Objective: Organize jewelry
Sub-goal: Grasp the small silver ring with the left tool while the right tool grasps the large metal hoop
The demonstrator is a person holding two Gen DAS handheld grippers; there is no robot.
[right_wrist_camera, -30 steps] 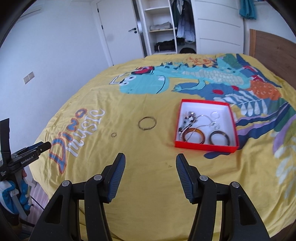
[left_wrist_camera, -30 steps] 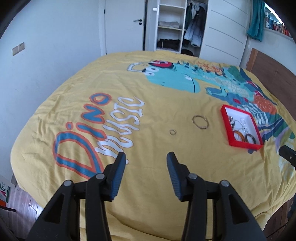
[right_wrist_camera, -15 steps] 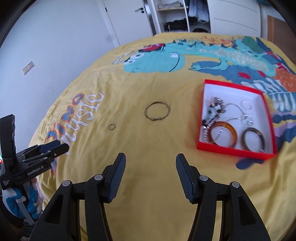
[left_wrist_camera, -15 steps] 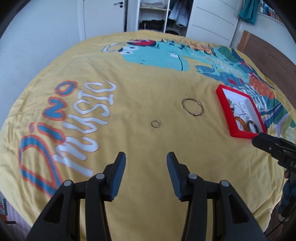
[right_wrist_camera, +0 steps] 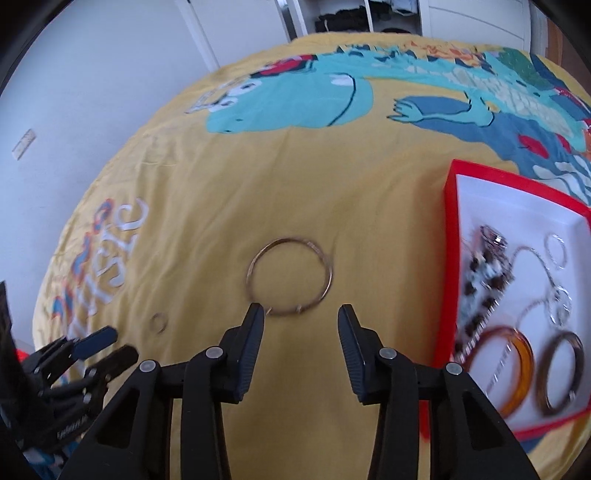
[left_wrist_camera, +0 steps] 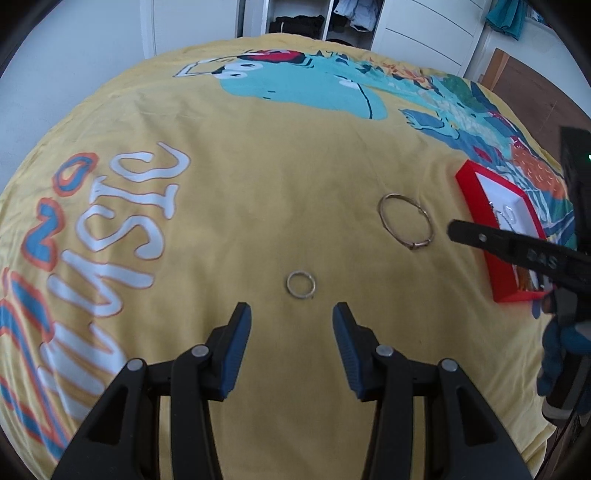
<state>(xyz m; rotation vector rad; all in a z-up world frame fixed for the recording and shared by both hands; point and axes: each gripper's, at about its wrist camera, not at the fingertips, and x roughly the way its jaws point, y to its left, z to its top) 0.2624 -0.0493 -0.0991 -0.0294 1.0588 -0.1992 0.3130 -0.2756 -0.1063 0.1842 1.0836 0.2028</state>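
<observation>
The yellow duvet spreads wide and smooth around both tools, open cloth on every side; its far edge curves off toward the white wardrobe doors, and the left edge drops beside a pale wall.

The left gripper has its jaws spread wide and holds nothing; the small metal ring lies on the cloth just ahead of its tips. The right gripper is likewise wide open and empty, its left fingertip at the near rim of the thin wire bangle. To its right sits the red tray, white inside, with a beaded strand, a chain, an amber bangle and a dark bangle.

Against half a second ago, both grippers have come lower and closer: ring and bangle loom larger, and the right tips now reach the bangle.

The bangle is a fine hoop with a clasp at its near side.
</observation>
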